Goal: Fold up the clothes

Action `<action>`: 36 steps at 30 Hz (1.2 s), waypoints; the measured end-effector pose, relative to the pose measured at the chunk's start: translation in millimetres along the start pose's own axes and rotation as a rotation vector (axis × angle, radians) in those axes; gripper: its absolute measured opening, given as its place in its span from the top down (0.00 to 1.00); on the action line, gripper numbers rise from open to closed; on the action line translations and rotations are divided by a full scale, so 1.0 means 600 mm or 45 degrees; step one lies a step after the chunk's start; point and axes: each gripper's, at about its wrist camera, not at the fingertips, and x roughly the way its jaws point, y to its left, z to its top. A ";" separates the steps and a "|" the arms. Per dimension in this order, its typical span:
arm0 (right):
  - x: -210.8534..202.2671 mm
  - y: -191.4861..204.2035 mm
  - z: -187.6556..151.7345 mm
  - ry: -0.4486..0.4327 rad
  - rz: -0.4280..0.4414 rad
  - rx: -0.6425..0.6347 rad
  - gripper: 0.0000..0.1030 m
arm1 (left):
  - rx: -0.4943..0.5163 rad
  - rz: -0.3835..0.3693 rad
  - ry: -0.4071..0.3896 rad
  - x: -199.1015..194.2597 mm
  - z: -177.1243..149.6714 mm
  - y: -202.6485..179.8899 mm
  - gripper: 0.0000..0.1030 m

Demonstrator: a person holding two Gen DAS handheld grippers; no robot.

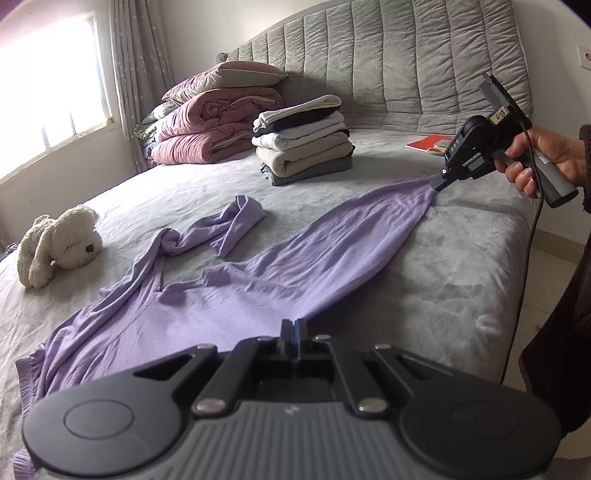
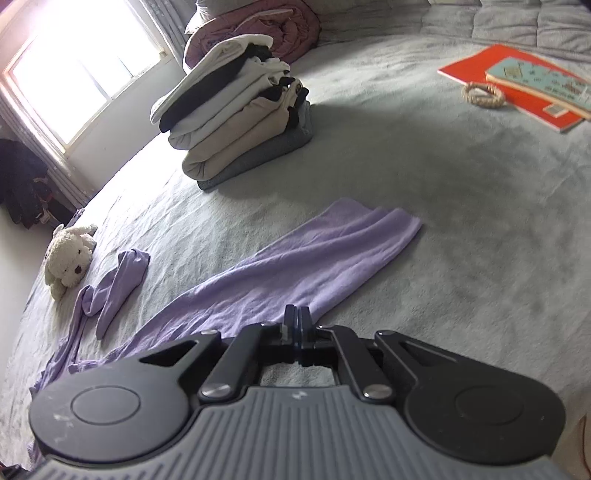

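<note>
Both the left gripper and right gripper clamped on the lilac garment, bed beneath

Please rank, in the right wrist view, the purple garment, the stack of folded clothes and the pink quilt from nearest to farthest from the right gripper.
1. Purple garment, pinched in the right gripper.
2. Stack of folded clothes, ahead, left of centre.
3. Pink quilt, behind the stack.
</note>
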 end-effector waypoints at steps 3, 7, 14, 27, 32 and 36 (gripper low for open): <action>-0.001 -0.002 -0.001 0.022 -0.031 -0.032 1.00 | 0.027 -0.037 0.045 0.006 -0.006 -0.004 1.00; 0.007 -0.012 -0.005 0.061 -0.010 0.015 0.89 | 0.114 -0.036 0.138 0.027 -0.020 -0.020 1.00; -0.003 -0.031 0.009 -0.017 -0.029 0.105 0.60 | -0.008 -0.096 0.079 0.024 0.001 -0.005 0.83; 0.003 -0.093 0.055 -0.039 -0.031 0.341 0.60 | -0.242 -0.174 0.174 0.159 0.126 0.001 0.76; 0.000 -0.128 0.066 -0.045 0.000 0.406 0.63 | -0.234 -0.235 0.197 0.240 0.195 -0.023 0.68; 0.007 -0.138 0.066 -0.020 0.012 0.409 0.67 | -0.246 -0.302 0.202 0.310 0.254 -0.048 0.54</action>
